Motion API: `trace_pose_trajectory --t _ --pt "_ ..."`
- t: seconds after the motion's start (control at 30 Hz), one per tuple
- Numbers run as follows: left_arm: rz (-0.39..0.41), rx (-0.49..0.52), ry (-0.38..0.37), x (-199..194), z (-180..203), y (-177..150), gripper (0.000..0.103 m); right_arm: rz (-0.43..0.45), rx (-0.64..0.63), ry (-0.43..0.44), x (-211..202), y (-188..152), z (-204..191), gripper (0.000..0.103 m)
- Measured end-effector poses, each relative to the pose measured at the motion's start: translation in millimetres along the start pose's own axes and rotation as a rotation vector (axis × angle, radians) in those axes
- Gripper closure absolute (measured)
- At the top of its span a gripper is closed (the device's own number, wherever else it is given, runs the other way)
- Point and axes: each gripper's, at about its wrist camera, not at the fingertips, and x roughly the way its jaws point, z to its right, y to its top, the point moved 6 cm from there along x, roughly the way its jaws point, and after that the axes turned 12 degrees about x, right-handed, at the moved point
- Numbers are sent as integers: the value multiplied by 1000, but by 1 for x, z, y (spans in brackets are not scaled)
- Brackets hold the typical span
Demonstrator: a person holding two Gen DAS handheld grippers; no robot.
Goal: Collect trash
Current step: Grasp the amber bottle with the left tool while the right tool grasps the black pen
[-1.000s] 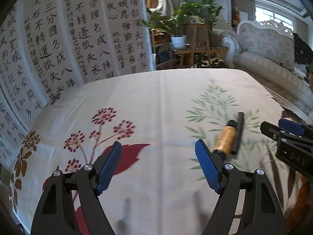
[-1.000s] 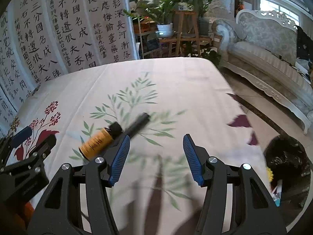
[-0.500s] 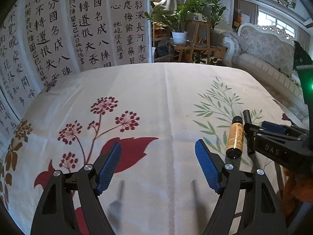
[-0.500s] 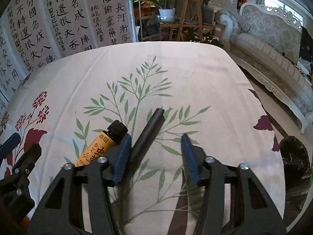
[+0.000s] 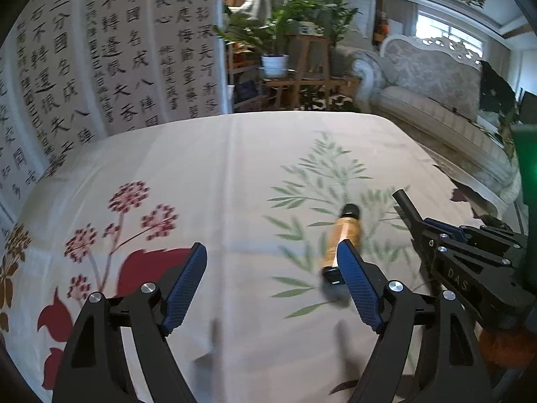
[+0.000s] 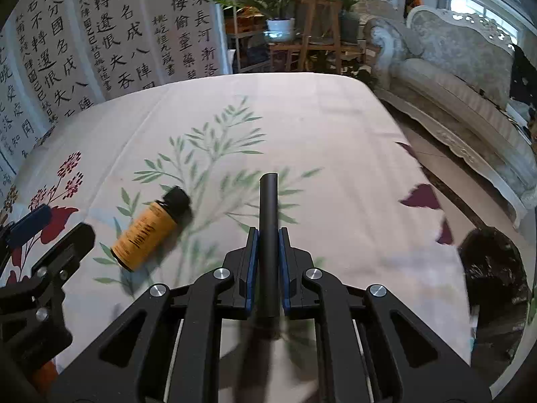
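Over the floral cloth [image 6: 335,127] the right hand-held gripper [image 6: 268,258] clamps a black tube [image 6: 268,221] – left hand-held gripper [image 5: 272,282] (jaws wide) empty

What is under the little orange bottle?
The orange bottle lies on its side on the flowery tablecloth, right over the green leaf print. The bottle covers the patch of cloth directly beneath it, so I can't tell whether anything else is there.

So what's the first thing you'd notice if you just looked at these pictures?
Probably the right tool, shut on a slim black tube that sticks straight out ahead. Just left of it, a small orange bottle with a black cap lies on its side on the leaf-printed tablecloth. The left tool hangs open above the cloth, holding nothing.
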Motion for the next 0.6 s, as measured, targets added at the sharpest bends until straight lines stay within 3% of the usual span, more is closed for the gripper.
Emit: trace_pose_trajectory --t 0.23,0.4,0.53,0.6 --pt "-25 53 -39 19 29 10 28 18 47 1 -11 -1 29 91" --pt "-58 96 -61 31 41 10 50 27 66 9 -16 0 42 91" --pt "-77 111 -80 34 46 8 74 32 71 17 -18 -1 45 91" --pt "-82 117 -82 35 47 8 78 33 73 21 -19 -2 46 91"
